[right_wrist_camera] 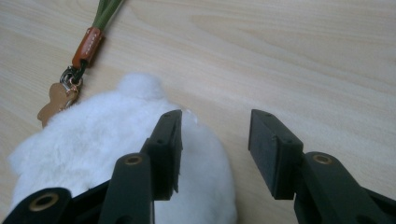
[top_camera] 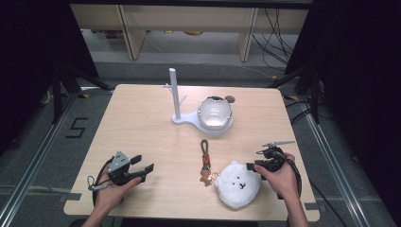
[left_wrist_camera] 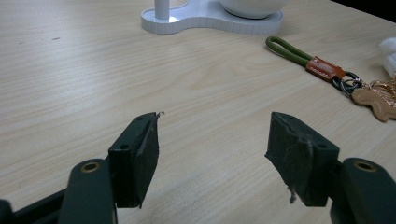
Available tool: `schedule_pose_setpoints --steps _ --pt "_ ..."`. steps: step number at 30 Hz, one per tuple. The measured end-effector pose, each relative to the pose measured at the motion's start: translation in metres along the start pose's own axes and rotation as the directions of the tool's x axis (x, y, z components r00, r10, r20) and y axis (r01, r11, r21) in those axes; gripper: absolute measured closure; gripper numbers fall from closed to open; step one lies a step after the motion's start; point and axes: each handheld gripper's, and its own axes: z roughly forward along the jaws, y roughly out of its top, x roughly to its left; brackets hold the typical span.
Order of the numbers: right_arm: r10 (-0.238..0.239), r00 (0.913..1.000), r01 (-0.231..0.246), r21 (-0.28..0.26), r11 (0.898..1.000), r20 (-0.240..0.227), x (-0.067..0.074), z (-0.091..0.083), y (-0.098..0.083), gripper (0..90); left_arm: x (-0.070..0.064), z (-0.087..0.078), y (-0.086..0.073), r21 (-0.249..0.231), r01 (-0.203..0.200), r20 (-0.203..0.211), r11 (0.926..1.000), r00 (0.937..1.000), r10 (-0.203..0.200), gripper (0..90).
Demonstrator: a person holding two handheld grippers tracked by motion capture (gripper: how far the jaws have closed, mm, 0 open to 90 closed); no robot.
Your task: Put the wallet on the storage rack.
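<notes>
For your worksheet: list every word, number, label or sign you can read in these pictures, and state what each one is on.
"5": black tape strokes shaped like the digit, on the grey floor left of the table.
The brown leather tab of the keychain has a faint stamped mark, too small to read.
The white plush shows a stitched face, no lettering.
No other text is readable.

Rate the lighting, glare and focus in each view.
High view: table evenly lit, surroundings dark, glare inside the bowl. Left gripper view: stand base slightly overexposed, wood grain sharp. Right gripper view: white plush bright and soft, its fur detail washed out.
</notes>
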Motion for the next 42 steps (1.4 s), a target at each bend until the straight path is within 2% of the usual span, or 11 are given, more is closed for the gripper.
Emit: schedule_pose_setpoints --steps 5,9,14,17,24,30,35,36,37,39,42 --pt "-0.030 0.9989 0.031 0.025 0.999 -0.036 -0.003 -0.005 0.000 50.8 0.001 0.001 0.002 0.000 0.003 0.000 1.0000 1.0000 -0.003 33.7" --pt "-0.032 0.9988 0.034 0.062 0.998 -0.037 0.000 -0.006 0.001 48.9 0.002 0.001 0.001 -0.008 0.008 0.008 0.9999 0.9999 -0.007 33.9" --pt "0.000 0.9977 0.007 0.116 0.993 -0.068 0.005 -0.006 0.002 48.7 0.002 -0.001 0.002 -0.014 0.017 0.016 0.9998 0.9997 -0.017 33.9" --pt "-0.043 0.9968 0.052 0.144 0.988 -0.068 0.005 -0.006 0.005 48.0 0.000 -0.003 0.004 -0.013 0.009 0.018 0.9999 0.9998 -0.009 34.0" --pt "-0.052 0.9952 0.066 0.175 0.982 -0.082 0.005 -0.007 0.012 46.9 0.000 -0.004 0.004 -0.012 0.008 0.019 0.9999 0.9998 -0.008 34.0" --pt "-0.062 0.9932 0.083 0.225 0.971 -0.098 0.003 -0.002 0.013 45.9 0.000 -0.002 0.004 -0.005 0.005 0.016 1.0000 0.9999 -0.005 34.0" --pt "-0.015 0.9947 0.042 0.266 0.963 -0.102 0.006 0.002 0.014 44.9 -0.001 -0.002 0.003 -0.005 0.006 0.026 1.0000 0.9996 -0.006 34.1" --pt "-0.063 0.9911 0.091 0.248 0.965 -0.117 0.003 0.007 0.016 43.8 -0.001 -0.002 0.003 -0.005 0.004 0.027 1.0000 0.9996 -0.004 34.1" --pt "-0.023 0.9932 0.054 0.277 0.959 -0.114 0.007 0.008 0.017 43.1 -0.001 -0.002 0.003 -0.005 0.004 0.027 1.0000 0.9996 -0.004 34.1" --pt "-0.083 0.9865 0.119 0.273 0.955 -0.142 0.002 0.013 0.019 41.6 -0.001 -0.002 0.003 -0.005 0.003 0.027 1.0000 0.9996 -0.003 34.1" --pt "-0.071 0.9863 0.113 0.300 0.947 -0.149 0.002 0.017 0.020 41.0 -0.002 -0.002 0.003 -0.007 0.005 0.025 1.0000 0.9997 -0.005 34.1"
